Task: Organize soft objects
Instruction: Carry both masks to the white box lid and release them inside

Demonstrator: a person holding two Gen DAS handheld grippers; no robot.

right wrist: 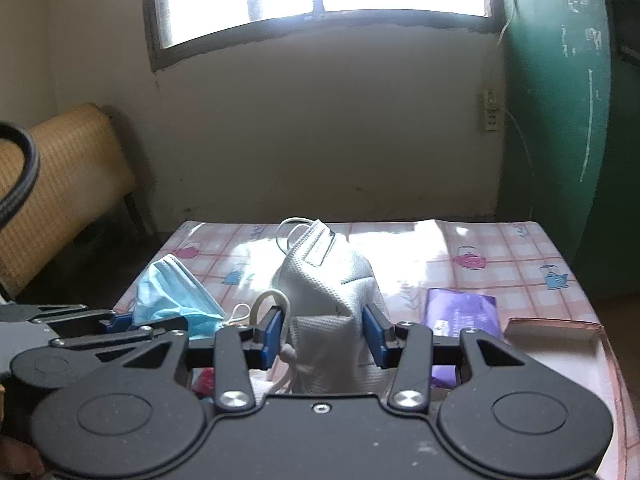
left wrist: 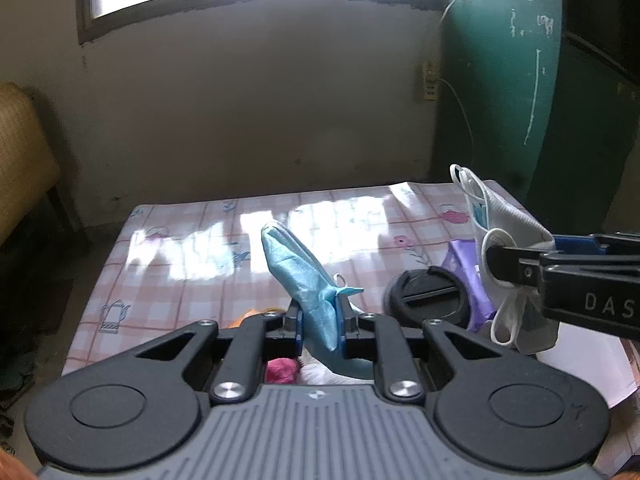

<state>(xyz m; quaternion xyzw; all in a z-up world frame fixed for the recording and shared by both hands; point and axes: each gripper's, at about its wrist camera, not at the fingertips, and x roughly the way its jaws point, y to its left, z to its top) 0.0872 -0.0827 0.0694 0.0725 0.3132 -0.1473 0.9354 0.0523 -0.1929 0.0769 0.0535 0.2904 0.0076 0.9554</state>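
Blue surgical mask [left wrist: 304, 276] pinched in my left gripper [left wrist: 320, 326], held above the checked tablecloth [left wrist: 180, 248]; its long axis tilts up and away to the left. My right gripper [right wrist: 325, 330] is clamped on a white respirator mask [right wrist: 332, 280], which stands roughly upright, ear loops [right wrist: 290, 228] at top. Nearby on the table: a black round lid [left wrist: 428, 296], a purple packet [right wrist: 460, 312], a white sheet [left wrist: 592, 364]. Something pink [left wrist: 280, 370] lies under my left fingers.
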